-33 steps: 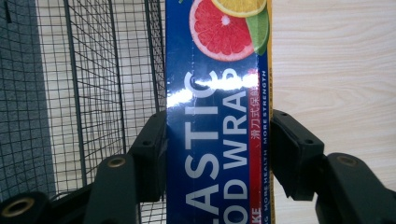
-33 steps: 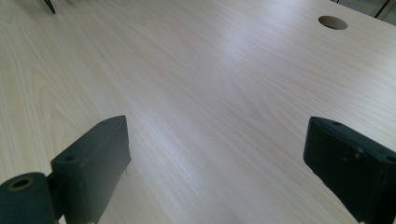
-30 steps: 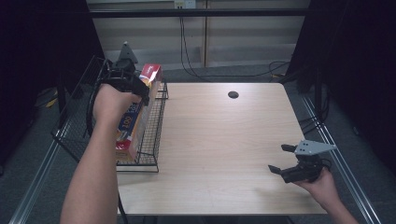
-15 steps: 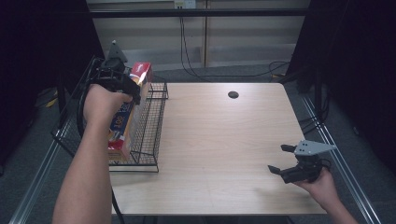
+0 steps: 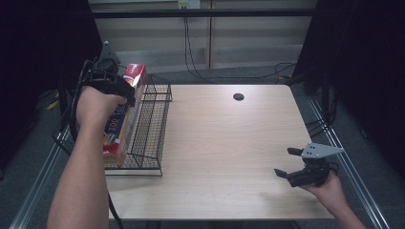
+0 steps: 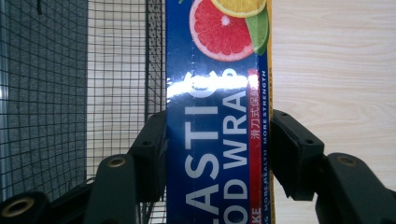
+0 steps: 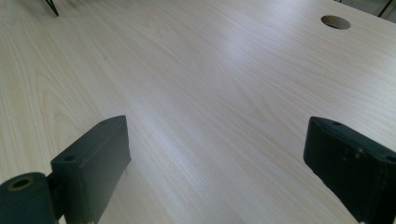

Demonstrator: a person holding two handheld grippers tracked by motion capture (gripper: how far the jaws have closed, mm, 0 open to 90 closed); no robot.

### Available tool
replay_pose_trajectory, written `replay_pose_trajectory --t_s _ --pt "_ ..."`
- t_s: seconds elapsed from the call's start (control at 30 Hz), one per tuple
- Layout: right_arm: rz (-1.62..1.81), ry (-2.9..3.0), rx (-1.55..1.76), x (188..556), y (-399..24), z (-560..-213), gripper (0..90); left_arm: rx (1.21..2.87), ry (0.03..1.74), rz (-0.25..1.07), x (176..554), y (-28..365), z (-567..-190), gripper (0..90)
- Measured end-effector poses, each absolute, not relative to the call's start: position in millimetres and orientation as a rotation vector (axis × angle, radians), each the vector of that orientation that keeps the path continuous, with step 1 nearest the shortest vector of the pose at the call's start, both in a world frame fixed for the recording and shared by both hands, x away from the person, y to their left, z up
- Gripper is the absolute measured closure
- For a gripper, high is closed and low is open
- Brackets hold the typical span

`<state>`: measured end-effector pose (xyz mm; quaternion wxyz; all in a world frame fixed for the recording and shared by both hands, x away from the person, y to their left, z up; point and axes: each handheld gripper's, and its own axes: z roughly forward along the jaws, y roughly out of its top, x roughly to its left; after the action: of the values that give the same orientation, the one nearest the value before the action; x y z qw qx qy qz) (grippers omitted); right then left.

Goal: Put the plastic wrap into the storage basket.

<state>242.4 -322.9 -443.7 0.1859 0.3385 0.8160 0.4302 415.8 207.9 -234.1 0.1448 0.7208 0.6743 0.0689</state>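
One long box of plastic food wrap is the thing in hand: blue, with citrus slices printed near its far end and a red end cap. The left tongs are clamped across its narrow width, one black jaw pressed flat on each long side, so the box runs straight out ahead between them. In the high view the box hangs over the left edge of the table, at the wire basket, its red end tilted up and away from the person, its near end low by the basket's front corner. Whether that low end rests inside the basket or just beside its outer wall cannot be told.

Judging from this, the main risk is leverage. The jaws hold a long, light carton on a short stretch of its length, and glossy card is slippery, so a quick swing could let it pivot or slide out. A hard squeeze could instead crush the thin walls. The low end may also snag on the wire mesh and be twisted out of the grip.

Well apart, the right tongs rest low over the bare near-right part of the table, jaws spread wide with nothing between them.
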Motion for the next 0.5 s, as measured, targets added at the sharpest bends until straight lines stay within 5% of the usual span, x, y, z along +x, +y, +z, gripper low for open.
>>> replay_pose_trajectory --t_s 0.5 --pt "1.207 2.299 0.955 243 -322 -444 7.1 2.013 2.006 0.207 415 235 -240 44.7"
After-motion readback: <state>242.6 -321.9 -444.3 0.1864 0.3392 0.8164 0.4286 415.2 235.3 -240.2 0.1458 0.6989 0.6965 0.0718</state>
